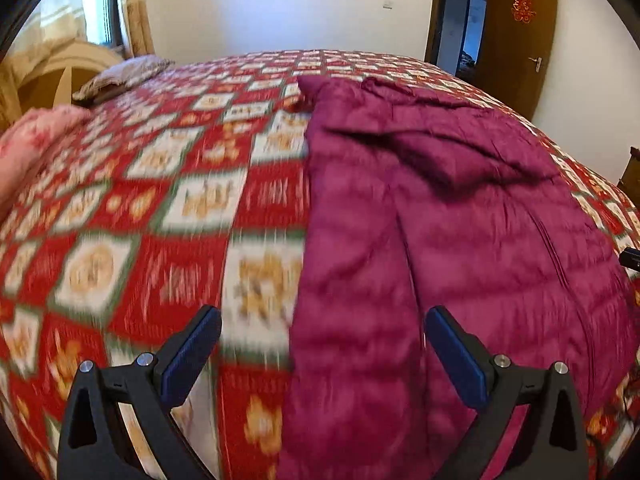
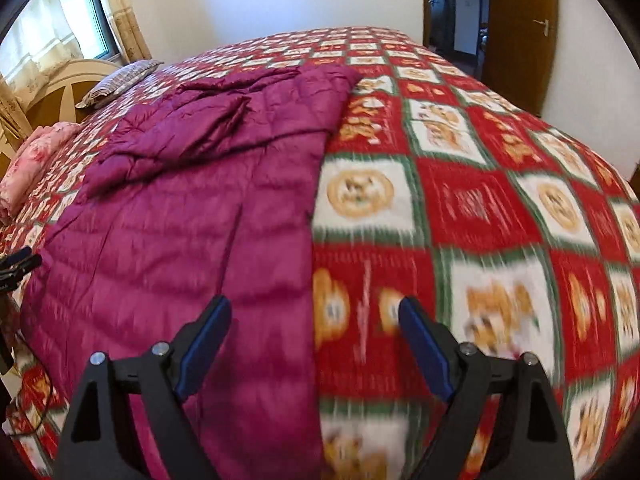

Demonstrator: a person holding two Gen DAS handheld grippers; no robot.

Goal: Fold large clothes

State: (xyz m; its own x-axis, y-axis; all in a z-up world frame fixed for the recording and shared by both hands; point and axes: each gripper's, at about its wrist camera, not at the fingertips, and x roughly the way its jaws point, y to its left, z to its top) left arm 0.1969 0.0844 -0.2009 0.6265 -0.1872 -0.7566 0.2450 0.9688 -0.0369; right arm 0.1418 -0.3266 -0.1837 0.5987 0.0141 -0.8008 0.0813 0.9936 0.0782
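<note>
A large magenta quilted coat (image 1: 460, 240) lies spread on a bed covered by a red, white and green patterned blanket (image 1: 160, 184). Its sleeves are folded inward near the top. In the left wrist view my left gripper (image 1: 323, 316) hangs open above the coat's left edge, nothing between its blue pads (image 1: 188, 356). In the right wrist view the same coat (image 2: 180, 220) fills the left half. My right gripper (image 2: 315, 306) stands open over the coat's right edge, with nothing held. The tip of the other gripper (image 2: 16, 266) shows at the far left edge.
A grey pillow (image 1: 124, 74) and a pink folded quilt (image 1: 36, 136) lie at the head of the bed by a cream headboard (image 2: 64, 84). A brown door (image 1: 516, 36) stands open at the back right. A curtained window (image 2: 80, 16) is at the left.
</note>
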